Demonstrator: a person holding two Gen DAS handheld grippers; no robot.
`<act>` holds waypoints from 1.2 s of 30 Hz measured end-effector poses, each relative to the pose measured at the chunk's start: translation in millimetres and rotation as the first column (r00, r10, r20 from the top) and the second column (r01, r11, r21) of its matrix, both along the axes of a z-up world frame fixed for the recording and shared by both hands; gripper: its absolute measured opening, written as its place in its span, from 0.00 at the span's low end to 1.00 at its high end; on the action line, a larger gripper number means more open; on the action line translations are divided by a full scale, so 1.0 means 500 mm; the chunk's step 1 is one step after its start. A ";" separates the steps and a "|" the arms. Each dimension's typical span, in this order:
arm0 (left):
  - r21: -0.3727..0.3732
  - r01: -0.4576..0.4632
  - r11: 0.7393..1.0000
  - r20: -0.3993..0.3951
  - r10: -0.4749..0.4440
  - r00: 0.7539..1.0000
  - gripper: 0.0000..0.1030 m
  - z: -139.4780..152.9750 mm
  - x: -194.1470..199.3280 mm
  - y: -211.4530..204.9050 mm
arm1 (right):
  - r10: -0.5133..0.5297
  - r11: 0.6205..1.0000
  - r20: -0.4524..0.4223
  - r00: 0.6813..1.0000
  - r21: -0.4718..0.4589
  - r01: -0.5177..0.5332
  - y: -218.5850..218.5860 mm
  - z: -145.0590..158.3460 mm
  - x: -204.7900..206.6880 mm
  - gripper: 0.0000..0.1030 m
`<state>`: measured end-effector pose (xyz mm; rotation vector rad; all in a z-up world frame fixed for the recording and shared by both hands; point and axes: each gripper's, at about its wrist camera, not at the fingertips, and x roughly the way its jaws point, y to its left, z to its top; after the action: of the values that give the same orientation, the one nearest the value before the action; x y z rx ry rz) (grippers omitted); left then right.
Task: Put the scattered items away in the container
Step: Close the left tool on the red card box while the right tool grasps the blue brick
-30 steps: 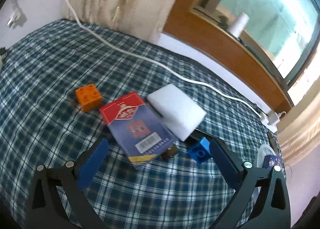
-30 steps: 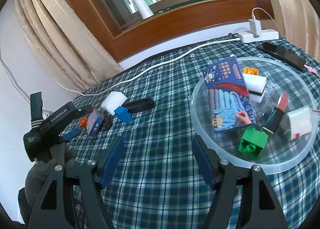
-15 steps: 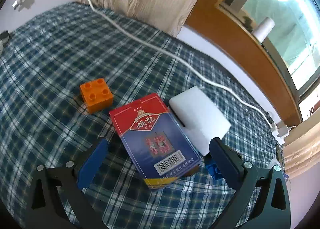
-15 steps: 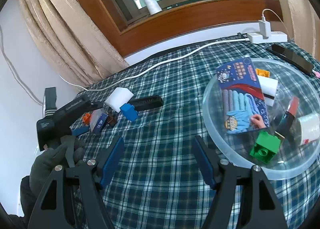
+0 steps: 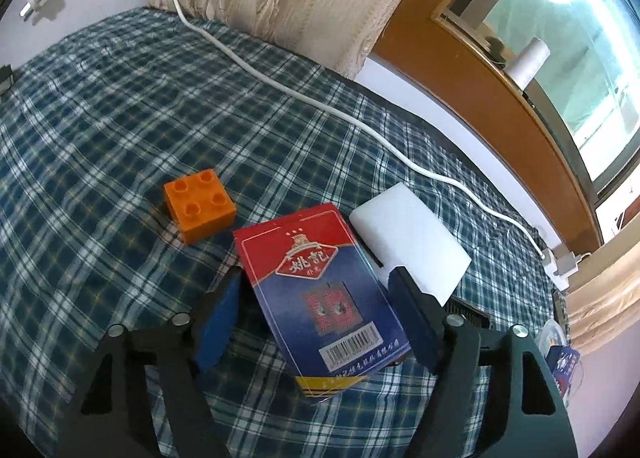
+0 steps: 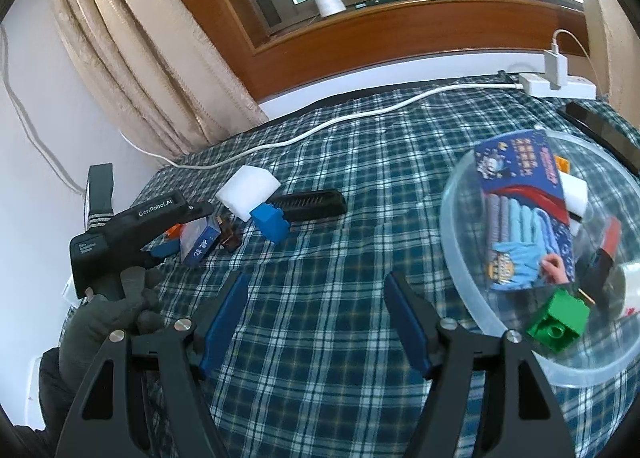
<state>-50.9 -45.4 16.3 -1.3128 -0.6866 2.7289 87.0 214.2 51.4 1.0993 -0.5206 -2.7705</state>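
Left wrist view: the left gripper (image 5: 316, 314) is set astride the card box (image 5: 320, 294), which lies on the plaid-covered table (image 5: 100, 118). The box's long axis runs away from the camera, roughly along the line of the fingers, so its two long sides face the pads. The jaws are closing from a wider spread; the box is between them, but a sliver of gap is seen at each side and no firm contact can be confirmed. An orange brick (image 5: 199, 205) sits just beyond the box to the left, a white sponge (image 5: 410, 242) touches or nearly touches the box on the right.

Right wrist view: the right gripper (image 6: 316, 318) is held partly open over bare cloth, with nothing between its jaws. The clear bowl (image 6: 460, 258), already carrying a green brick (image 6: 558, 320) and a glove packet (image 6: 524, 214), lies to its right. A blue brick (image 6: 271, 221) and a black comb (image 6: 310, 204) remain scattered ahead. The left hand (image 6: 112, 314) is judged the nearer to the card box.
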 end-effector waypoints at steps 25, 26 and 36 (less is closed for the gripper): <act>0.034 0.067 0.997 -0.114 -0.062 0.992 0.68 0.057 0.046 -0.007 | 0.115 0.981 0.091 0.989 0.144 -0.127 -0.107 -0.047 -0.199 0.49; 0.036 0.065 0.997 -0.113 -0.061 0.992 0.68 0.057 0.047 -0.007 | 0.116 0.981 0.092 0.989 0.143 -0.128 -0.109 -0.049 -0.204 0.49; 0.044 0.078 0.996 -0.112 -0.073 0.991 0.68 0.061 0.048 -0.004 | 0.169 0.974 0.096 0.981 0.137 -0.181 -0.139 -0.061 -0.233 0.35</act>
<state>-26.8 -47.5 47.0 -1.1445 -0.6748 2.6825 -29.7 144.8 21.1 1.2308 -0.2193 -2.6521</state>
